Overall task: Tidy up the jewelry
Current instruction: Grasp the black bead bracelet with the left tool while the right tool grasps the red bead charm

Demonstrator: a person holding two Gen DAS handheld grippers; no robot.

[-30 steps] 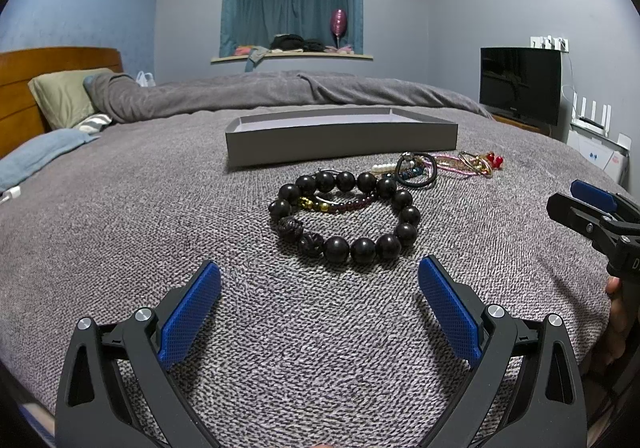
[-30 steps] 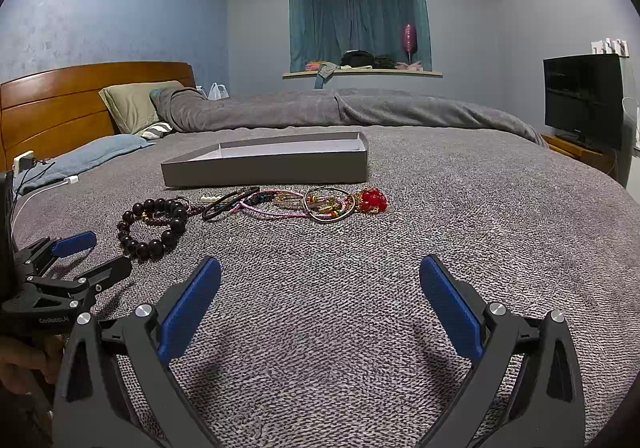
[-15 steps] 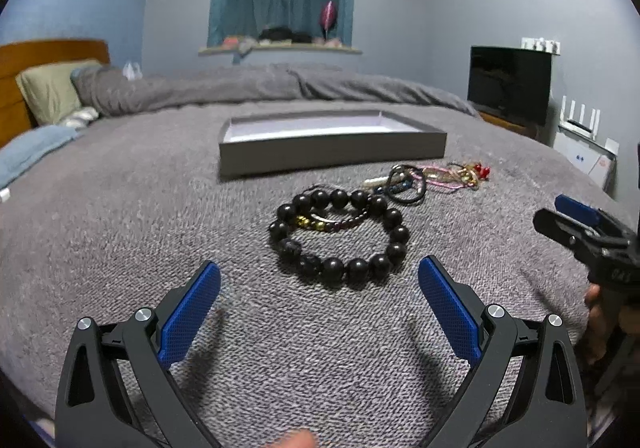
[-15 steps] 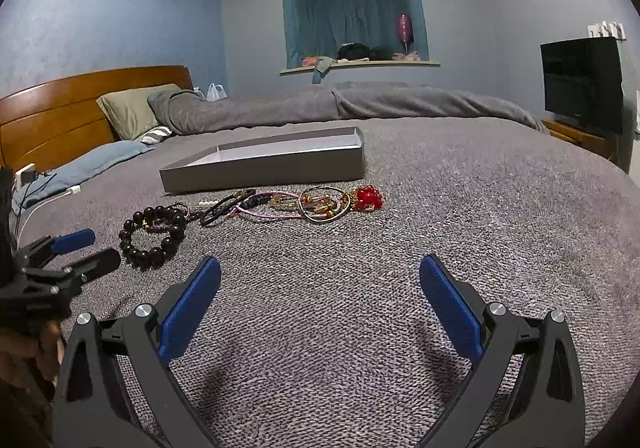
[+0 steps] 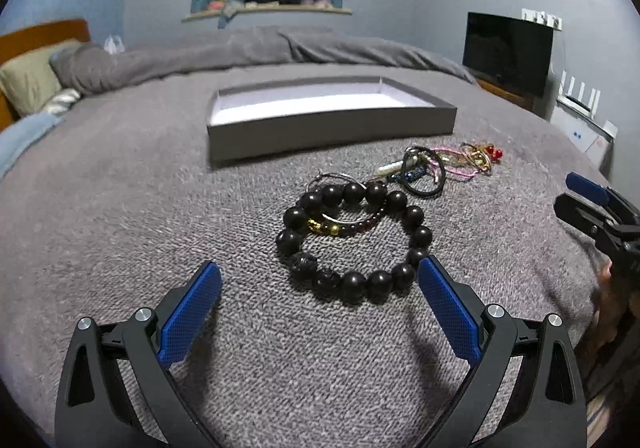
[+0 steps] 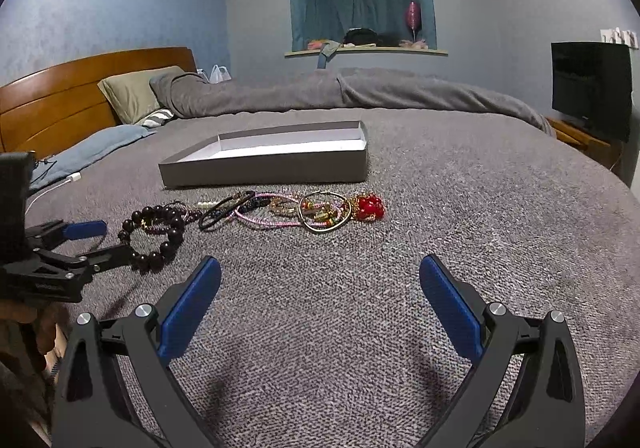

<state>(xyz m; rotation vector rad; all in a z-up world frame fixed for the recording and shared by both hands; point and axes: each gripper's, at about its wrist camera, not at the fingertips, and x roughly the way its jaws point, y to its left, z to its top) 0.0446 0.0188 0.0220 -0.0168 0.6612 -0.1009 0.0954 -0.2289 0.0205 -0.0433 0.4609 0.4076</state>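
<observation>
A large black bead bracelet (image 5: 352, 240) lies on the grey bedspread with a thin dark-red and gold bracelet (image 5: 340, 226) across it. My left gripper (image 5: 320, 300) is open just before it, its right pad beside the nearest beads. More jewelry lies in a row to the right: black bands (image 5: 424, 176), pink strands (image 6: 272, 216), gold hoops (image 6: 324, 212) and a red bead cluster (image 6: 370, 206). An empty grey box (image 5: 332, 128) sits behind. My right gripper (image 6: 320, 296) is open and empty, short of the hoops.
The bed's grey duvet (image 6: 340, 92) and pillows (image 6: 132, 92) lie at the far side by a wooden headboard (image 6: 60, 104). A TV (image 6: 588, 88) stands at the right. A white cable (image 6: 56, 188) lies at the left.
My left gripper has moved forward and down toward the black bead bracelet. The right gripper has edged a little closer to the jewelry row. Both stay open.
</observation>
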